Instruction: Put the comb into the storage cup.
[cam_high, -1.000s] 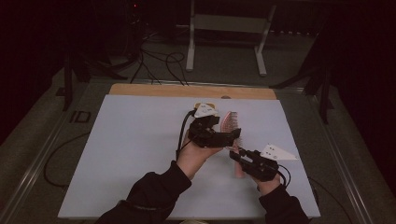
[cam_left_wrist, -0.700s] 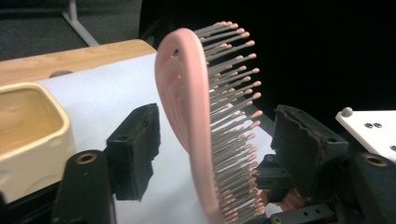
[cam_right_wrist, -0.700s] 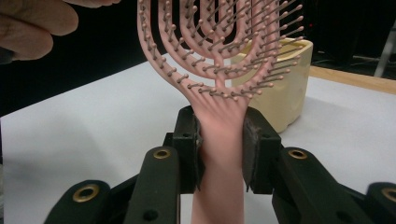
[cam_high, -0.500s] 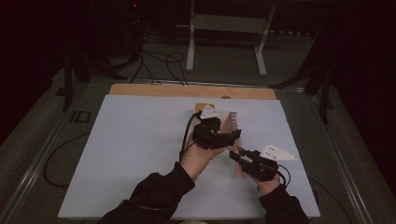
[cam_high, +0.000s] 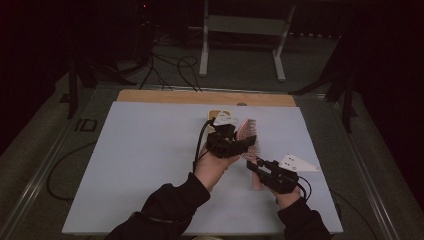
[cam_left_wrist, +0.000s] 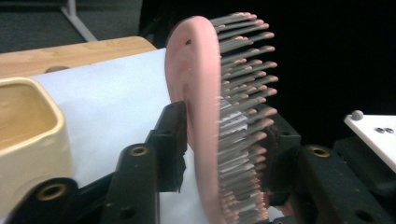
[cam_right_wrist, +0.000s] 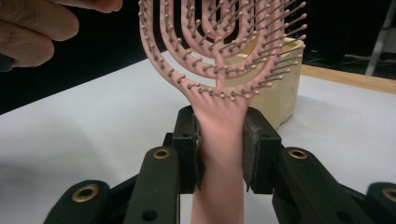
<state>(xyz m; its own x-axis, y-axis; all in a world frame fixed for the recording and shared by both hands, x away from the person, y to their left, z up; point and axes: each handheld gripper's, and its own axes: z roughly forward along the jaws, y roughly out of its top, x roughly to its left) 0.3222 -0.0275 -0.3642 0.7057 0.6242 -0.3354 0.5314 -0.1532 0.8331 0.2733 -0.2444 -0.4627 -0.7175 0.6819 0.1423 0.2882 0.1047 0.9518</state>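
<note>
Dark room, pale blue tabletop (cam_high: 140, 165): a pink plastic vented hairbrush (cam_right_wrist: 219, 70) held above it.
Right gripper (cam_right_wrist: 220, 149) pinches its smooth handle; left gripper (cam_left_wrist: 224, 140), jaws just closing, clamps the bristled head beside a glossy cream ceramic container (cam_left_wrist: 28, 140).

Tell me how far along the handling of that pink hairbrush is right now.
Done: the hairbrush is off the table, its handle clamped in the right gripper. In hand: the left gripper has just been closing its fingers on the brush head, back and bristles between them. Left, probably: the right letting go, and perhaps setting the brush in the cream container nearby.
</note>
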